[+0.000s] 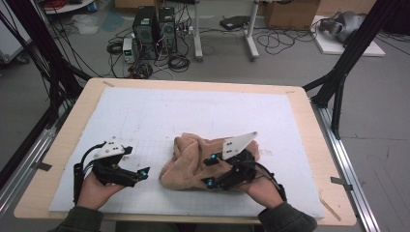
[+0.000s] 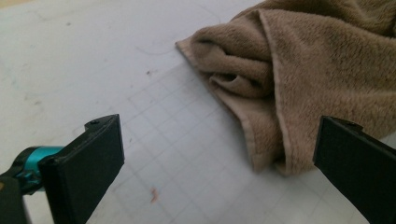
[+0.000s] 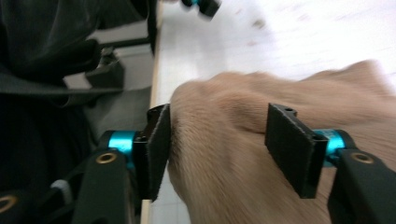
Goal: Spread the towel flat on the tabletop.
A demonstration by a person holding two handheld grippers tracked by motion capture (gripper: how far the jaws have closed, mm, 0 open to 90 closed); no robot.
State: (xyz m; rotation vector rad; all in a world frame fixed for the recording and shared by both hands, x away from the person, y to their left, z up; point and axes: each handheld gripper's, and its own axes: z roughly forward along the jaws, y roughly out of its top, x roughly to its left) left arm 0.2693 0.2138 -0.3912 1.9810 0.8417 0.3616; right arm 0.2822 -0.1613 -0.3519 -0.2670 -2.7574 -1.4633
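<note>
My right gripper [image 3: 217, 149] stands wide around a hump of the brown towel [image 1: 193, 162] on the white mat [image 1: 159, 116], my left gripper [image 2: 219, 163] wide beside it, and I may pinch 2 layers, though blur hides the folds.

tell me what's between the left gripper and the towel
Nothing: a short bare stretch of the white gridded mat. The left gripper view shows it between the open left gripper and the crumpled brown towel; the high view agrees.
</note>
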